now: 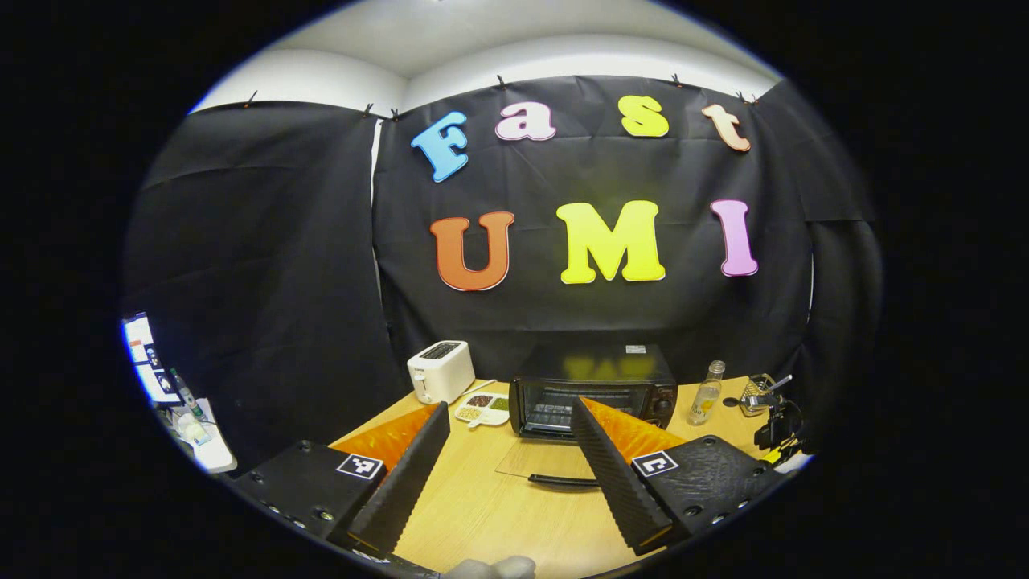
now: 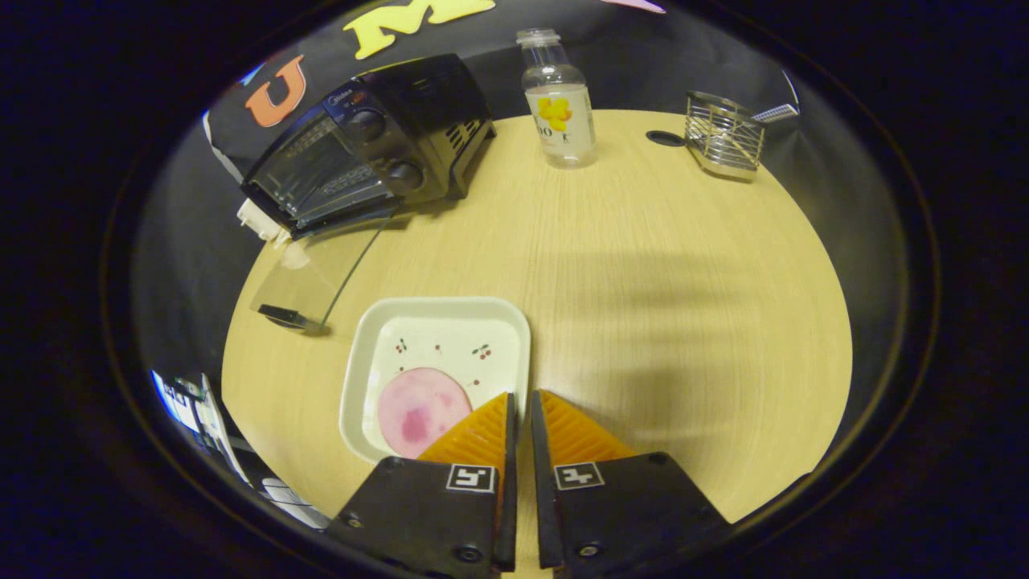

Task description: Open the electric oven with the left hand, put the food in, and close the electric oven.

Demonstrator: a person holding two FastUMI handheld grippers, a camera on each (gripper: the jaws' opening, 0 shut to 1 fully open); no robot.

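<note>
I count: one black electric oven [image 2: 378, 153], one white toaster [image 1: 440, 371], one clear plastic bottle [image 2: 558, 100], one white square plate [image 2: 438, 338], one pink ham slice [image 2: 424, 410], one wire rack [image 2: 722, 135], one divided snack dish [image 1: 483, 408].

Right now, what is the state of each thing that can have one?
Electric oven: door open, lying flat.
White plate: gripped at its rim, pink slice of food on it.
Bottle: upright, capped.
Toaster: slots empty.
Left gripper: open.
Right gripper: shut on the plate.

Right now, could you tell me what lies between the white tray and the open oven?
In the right gripper view, the oven's lowered glass door reaches toward the tray; past its handle there is bare table.
</note>
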